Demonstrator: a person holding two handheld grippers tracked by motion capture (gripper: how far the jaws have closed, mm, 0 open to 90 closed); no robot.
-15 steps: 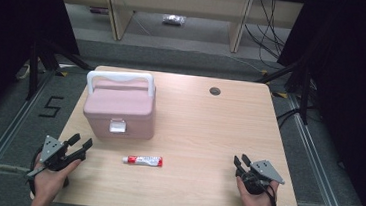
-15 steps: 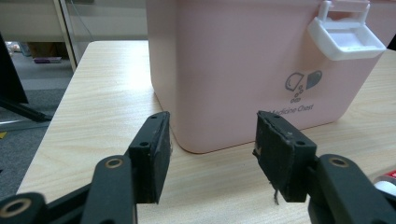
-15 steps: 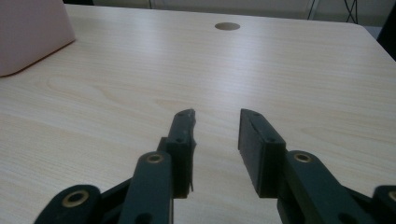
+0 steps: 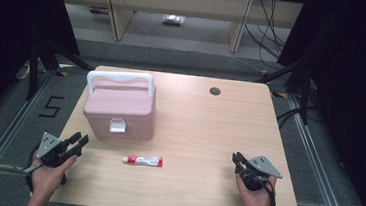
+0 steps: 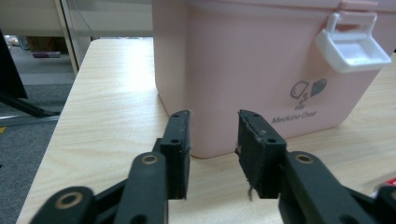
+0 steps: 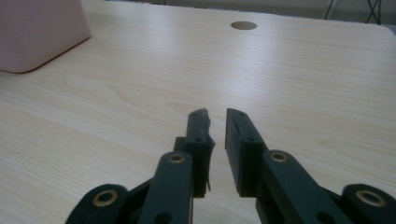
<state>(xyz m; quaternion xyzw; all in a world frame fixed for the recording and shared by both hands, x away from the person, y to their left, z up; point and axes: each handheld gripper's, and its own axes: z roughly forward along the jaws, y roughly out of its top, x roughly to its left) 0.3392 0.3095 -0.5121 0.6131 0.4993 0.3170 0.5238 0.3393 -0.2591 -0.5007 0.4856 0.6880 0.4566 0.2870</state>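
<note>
A pale wooden table (image 4: 203, 135) is sitting in the middle of the high view on a grey floor, with dark curtains hanging at both sides and light shelving running across the top of the frame. A small round hole (image 4: 215, 91) is showing in the tabletop toward the upper right. At the lower left of the high view a hand (image 4: 46, 176) is coming in from the bottom edge and holding the left gripper (image 4: 78, 141) low over the table's near left corner, its jaws pointing up and to the right; in the left gripper view they are standing apart with a clear gap between them and gripping nothing. At the lower right another hand (image 4: 255, 199) is holding the right gripper (image 4: 237, 158) near the table's near right corner, jaws aiming toward the upper left; in the right gripper view they are standing a narrow gap apart, empty over bare wood. A pink box (image 4: 119, 110) with a white handle and white front latch is sitting closed at the centre left of the table, just ahead of the left jaws and not touching them. A small red-and-white tube (image 4: 143, 160) is lying flat in the lower centre, between the two grippers and apart from both.
</note>
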